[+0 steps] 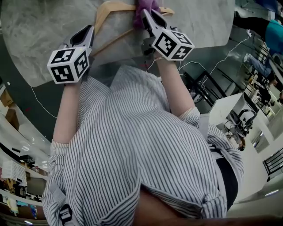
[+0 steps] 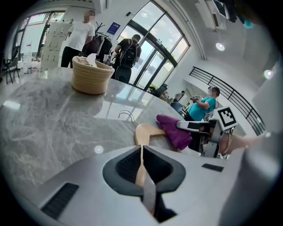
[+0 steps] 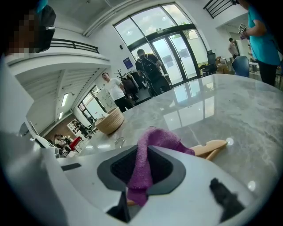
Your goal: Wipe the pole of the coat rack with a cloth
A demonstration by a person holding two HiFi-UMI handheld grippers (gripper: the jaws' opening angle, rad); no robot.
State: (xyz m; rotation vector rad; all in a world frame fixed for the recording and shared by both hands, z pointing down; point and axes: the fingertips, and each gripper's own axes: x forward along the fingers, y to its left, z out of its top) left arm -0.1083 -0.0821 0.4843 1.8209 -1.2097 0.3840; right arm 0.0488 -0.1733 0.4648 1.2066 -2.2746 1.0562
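A wooden clothes hanger (image 1: 110,9) lies on the grey marble table (image 1: 44,39). My left gripper (image 1: 84,36) is shut on one arm of the hanger (image 2: 148,132), which runs up between the jaws. My right gripper (image 1: 148,18) is shut on a purple cloth (image 1: 148,6) that drapes over the hanger's other arm (image 3: 212,148). From the right gripper view the cloth (image 3: 154,141) rises from the jaws and folds onto the wood. The left gripper view shows the cloth (image 2: 174,130) and the right gripper (image 2: 194,126) beside it. No coat rack pole is in view.
A woven basket (image 2: 91,75) stands farther back on the table, also seen as the basket (image 3: 110,120) in the right gripper view. The hanger's metal hook (image 2: 127,114) lies flat on the marble. People stand near glass doors behind the table. The table edge is close to my body.
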